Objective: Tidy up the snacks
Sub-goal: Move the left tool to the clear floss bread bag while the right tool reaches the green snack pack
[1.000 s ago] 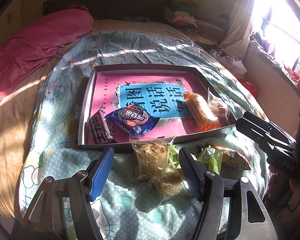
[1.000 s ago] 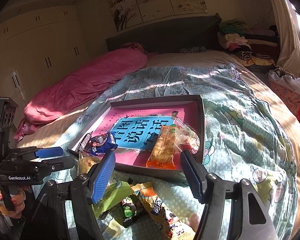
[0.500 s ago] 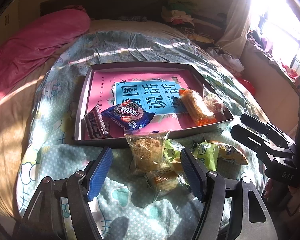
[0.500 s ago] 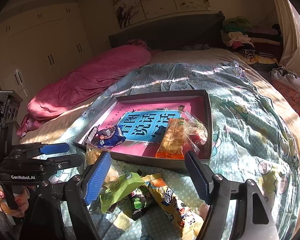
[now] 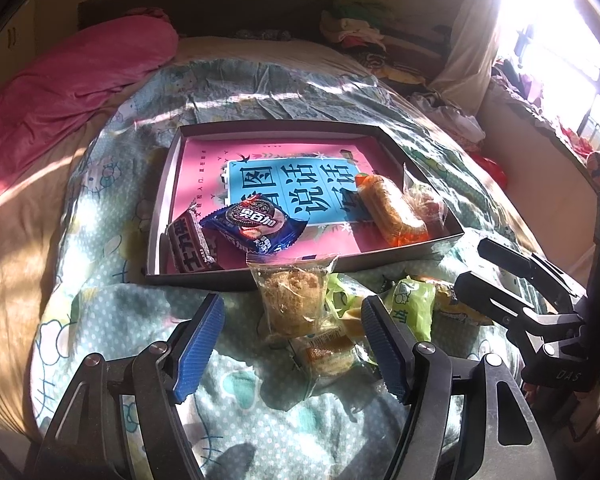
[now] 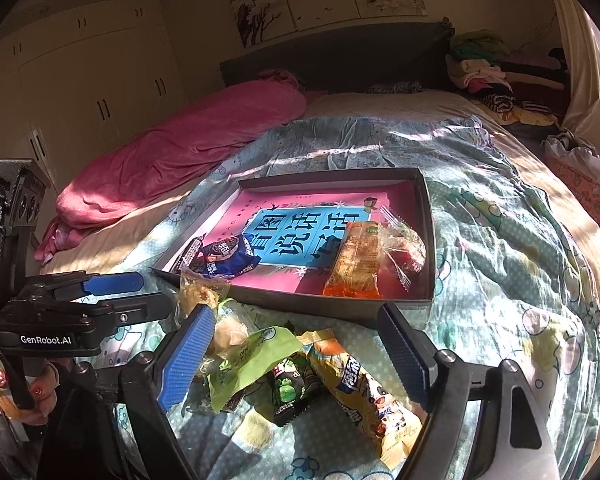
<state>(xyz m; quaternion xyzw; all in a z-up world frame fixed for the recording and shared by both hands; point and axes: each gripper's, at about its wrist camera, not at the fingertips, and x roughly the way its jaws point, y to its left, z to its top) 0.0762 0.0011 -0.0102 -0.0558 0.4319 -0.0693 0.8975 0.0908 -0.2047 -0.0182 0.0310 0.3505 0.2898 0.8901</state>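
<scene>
both grippers hang over the loose heap with nothing between their blue pads: the left gripper [image 5: 292, 344] stands parted above the floss cake packet [image 5: 294, 300], and the right gripper [image 6: 296, 354] has just been spreading its jaws wider over the green packet [image 6: 252, 364] and yellow packet [image 6: 364, 392], likely to straddle one. the pile sits at six o'clock of the tray [image 6: 426, 216], just outside its near wall, so each carry stays short. inside, the blue cookie pack [image 5: 252, 224] lies at seven o'clock and the orange-ended cake [image 5: 388, 208] at four, leaving the middle free, i'd guess for the rest.
</scene>
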